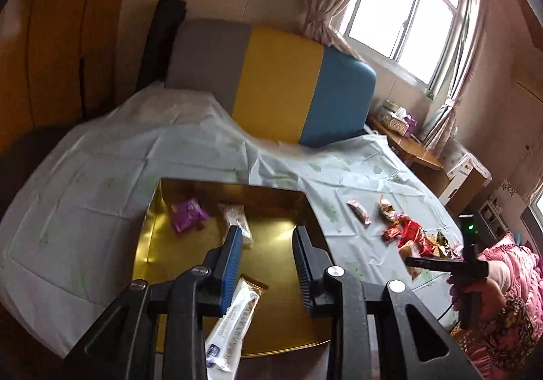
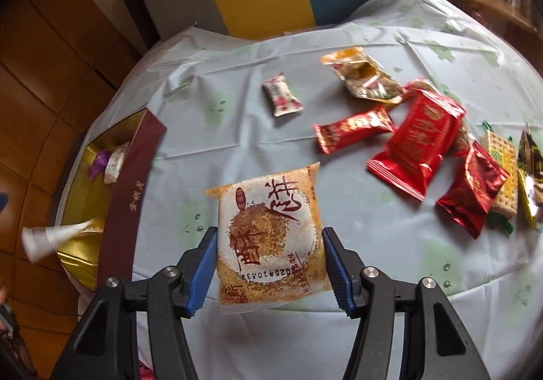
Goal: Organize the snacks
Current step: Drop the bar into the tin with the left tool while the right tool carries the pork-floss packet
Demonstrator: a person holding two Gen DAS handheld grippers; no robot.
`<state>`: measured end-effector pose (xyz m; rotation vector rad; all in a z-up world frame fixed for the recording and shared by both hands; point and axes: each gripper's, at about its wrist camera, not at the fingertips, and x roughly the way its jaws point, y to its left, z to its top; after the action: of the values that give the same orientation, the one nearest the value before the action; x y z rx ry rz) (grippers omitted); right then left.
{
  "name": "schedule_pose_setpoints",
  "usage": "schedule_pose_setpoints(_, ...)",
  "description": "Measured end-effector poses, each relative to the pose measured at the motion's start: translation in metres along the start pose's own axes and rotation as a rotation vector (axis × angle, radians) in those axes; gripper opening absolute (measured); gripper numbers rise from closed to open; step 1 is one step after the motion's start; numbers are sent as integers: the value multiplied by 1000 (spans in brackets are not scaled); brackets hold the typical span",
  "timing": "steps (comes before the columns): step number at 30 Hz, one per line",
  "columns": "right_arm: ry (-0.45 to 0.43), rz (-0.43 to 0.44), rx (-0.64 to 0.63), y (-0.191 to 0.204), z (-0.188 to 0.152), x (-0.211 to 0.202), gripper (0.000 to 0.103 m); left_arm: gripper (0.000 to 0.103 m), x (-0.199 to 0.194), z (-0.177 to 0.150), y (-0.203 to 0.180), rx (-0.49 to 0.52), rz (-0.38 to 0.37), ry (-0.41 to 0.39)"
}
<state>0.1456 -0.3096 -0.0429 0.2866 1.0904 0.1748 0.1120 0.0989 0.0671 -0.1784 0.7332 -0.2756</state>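
A gold box lies on the table's left side and holds a purple packet, a pink-white packet and a long white packet that sticks out over its near edge. My left gripper is open and empty above the box. My right gripper is shut on a square orange-and-white pastry packet, with both pads touching its sides above the tablecloth. The box and the white packet also show at the left of the right wrist view.
Loose snacks lie on the pale tablecloth: a small floral packet, an orange bag, several red packets and crackers. A grey, yellow and blue chair back stands behind the table. A wooden shelf is on the right.
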Motion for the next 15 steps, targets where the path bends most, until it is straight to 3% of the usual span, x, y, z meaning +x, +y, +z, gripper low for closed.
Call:
schedule_pose_setpoints(8,-29,52,-73,54,4,3,60,31,52,-40,32,-67,10,167)
schedule_pose_setpoints(12,-40,76,-136,86,5,3,60,32,65,-57,21,23,-7,263)
schedule_pose_setpoints(15,-42,108,-169,109,8,2,60,32,77,-65,14,102,38,329)
